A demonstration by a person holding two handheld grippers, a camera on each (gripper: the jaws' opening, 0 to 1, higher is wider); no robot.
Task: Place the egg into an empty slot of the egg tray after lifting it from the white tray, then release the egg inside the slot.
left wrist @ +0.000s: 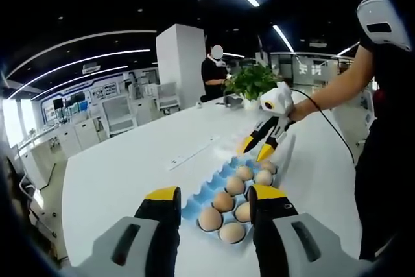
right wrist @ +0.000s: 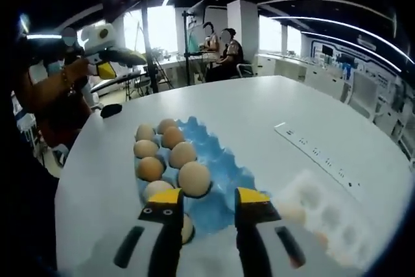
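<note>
On the white bench, the blue egg tray lies just beyond the right gripper, whose fingers are spread and hold nothing. Eggs fill its left slots. The white tray sits near right. The left gripper hovers level, fingers spread, before the tray's near end.

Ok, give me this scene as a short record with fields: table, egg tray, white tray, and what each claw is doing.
surface: round white table
egg tray: blue moulded egg tray, brown eggs filling one side, the other side's slots empty
white tray: pale translucent plastic tray beside the blue tray, blurred; at least one egg in it
left claw: open, holding nothing, at the near end of the blue tray
right claw: open, holding nothing, above the blue tray's edge
background: potted green plant on the table
</note>
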